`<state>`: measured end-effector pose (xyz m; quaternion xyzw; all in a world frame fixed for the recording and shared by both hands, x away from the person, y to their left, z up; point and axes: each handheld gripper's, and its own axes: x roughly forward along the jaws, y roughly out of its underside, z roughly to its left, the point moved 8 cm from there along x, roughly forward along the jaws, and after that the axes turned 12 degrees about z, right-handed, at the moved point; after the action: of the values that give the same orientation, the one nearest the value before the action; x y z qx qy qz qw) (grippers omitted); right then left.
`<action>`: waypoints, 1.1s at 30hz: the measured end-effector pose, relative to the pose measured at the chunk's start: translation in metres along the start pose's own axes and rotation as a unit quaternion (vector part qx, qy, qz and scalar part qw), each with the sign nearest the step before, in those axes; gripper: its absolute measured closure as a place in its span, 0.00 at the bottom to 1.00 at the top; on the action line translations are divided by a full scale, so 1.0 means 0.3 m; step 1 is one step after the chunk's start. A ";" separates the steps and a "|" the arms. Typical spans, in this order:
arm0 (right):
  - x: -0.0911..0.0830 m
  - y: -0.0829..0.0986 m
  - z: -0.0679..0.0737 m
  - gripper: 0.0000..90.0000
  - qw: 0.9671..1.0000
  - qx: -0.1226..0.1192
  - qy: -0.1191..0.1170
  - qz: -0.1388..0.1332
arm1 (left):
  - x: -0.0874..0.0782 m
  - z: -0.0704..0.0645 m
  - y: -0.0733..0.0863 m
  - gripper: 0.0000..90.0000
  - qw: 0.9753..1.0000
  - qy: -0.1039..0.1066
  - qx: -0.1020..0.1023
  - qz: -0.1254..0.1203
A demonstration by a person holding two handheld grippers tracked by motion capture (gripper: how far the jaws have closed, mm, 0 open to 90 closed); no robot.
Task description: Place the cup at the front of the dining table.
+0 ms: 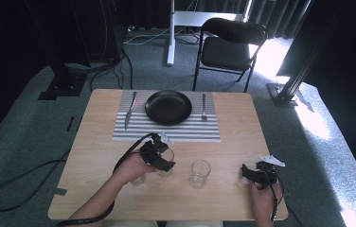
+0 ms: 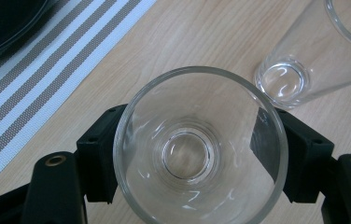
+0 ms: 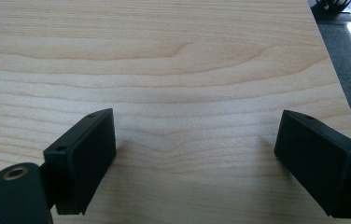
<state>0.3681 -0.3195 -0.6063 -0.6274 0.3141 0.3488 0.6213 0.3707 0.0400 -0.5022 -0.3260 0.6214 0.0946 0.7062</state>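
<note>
Clear glass (image 2: 200,149) clamped between the left gripper (image 2: 197,156) jaws, second glass (image 2: 313,51) just beside it, striped placemat (image 2: 47,60) farther off.

Wooden table (image 1: 100,156) with striped placemat (image 1: 133,127) and two glasses (image 1: 200,173).

Glasses: two, both clear. One glass (image 1: 166,163) sits between the left gripper's jaws; a second glass (image 1: 200,173) stands at its 3 o'clock, near but apart.
Plates: one black plate (image 1: 168,107), at 12 o'clock from the glasses.
Knives: one knife (image 1: 129,110), at the plate's 9 o'clock.
Forks: one fork (image 1: 204,107), at the plate's 3 o'clock.
Placemats: one striped placemat (image 1: 166,134).
Grippers: two, the left gripper (image 1: 159,153) and the right gripper (image 1: 251,172).
Chairs: one black chair (image 1: 230,45), at 12 o'clock beyond the table (image 1: 95,189).
</note>
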 end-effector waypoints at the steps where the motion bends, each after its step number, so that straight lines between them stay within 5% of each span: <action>1: 0.000 0.000 0.000 0.13 1.000 0.000 0.000 0.000 | -0.001 0.003 -0.001 0.32 1.000 -0.001 -0.003 -0.003; 26: 0.000 -0.001 -0.002 0.13 1.000 0.001 0.002 -0.001 | -0.016 0.111 0.012 0.32 0.999 -0.013 -0.044 0.004; 33: 0.000 0.000 -0.002 0.13 1.000 0.002 0.002 0.000 | -0.030 0.187 0.028 0.32 0.997 -0.028 -0.075 0.003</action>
<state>0.3681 -0.3202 -0.6062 -0.6271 0.3159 0.3470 0.6217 0.4100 0.0813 -0.4957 -0.3738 0.5937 0.1517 0.6963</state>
